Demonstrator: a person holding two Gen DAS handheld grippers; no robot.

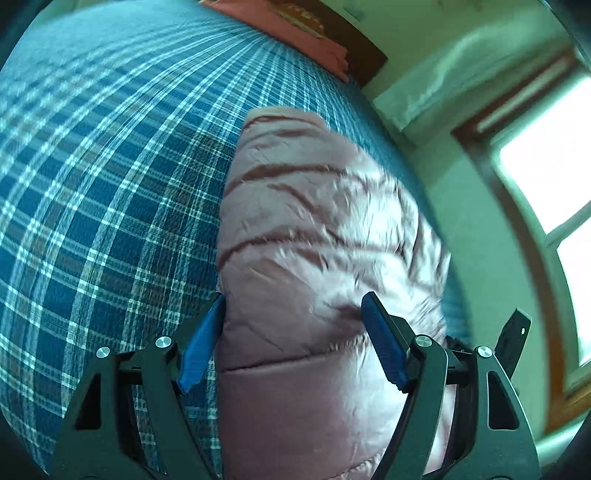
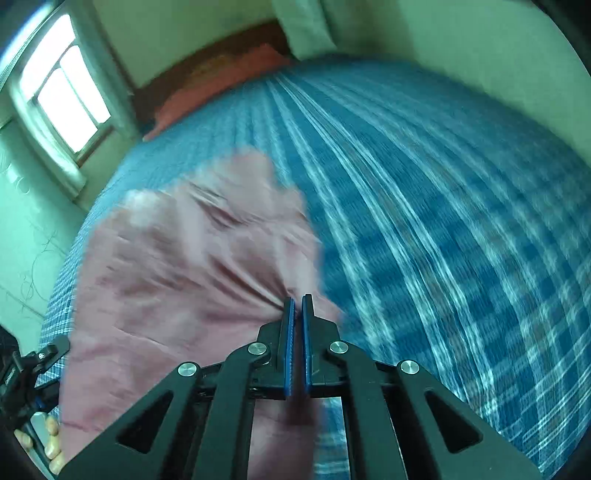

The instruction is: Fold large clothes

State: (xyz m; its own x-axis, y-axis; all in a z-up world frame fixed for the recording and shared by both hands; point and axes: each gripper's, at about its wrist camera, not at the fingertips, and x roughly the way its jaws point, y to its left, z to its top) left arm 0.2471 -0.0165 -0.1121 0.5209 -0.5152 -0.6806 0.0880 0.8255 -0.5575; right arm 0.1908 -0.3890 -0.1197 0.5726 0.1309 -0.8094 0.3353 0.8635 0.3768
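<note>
A pink quilted puffer jacket (image 1: 314,229) lies on a blue plaid bed cover (image 1: 103,177). My left gripper (image 1: 293,306) is open, its blue-padded fingers (image 1: 380,339) straddling the jacket's near part without closing on it. In the right wrist view the jacket (image 2: 184,273) lies to the left on the cover (image 2: 443,221). My right gripper (image 2: 297,301) is shut, pinching the jacket's right edge, where the fabric puckers toward the pads. The left gripper's body and a hand show at the lower left (image 2: 33,373). Both views are motion-blurred.
A reddish pillow (image 1: 306,33) lies at the bed's head by a dark wooden headboard (image 2: 221,55). A window (image 1: 550,155) in a green wall is beside the bed, close to the jacket's side; it also shows in the right wrist view (image 2: 62,85).
</note>
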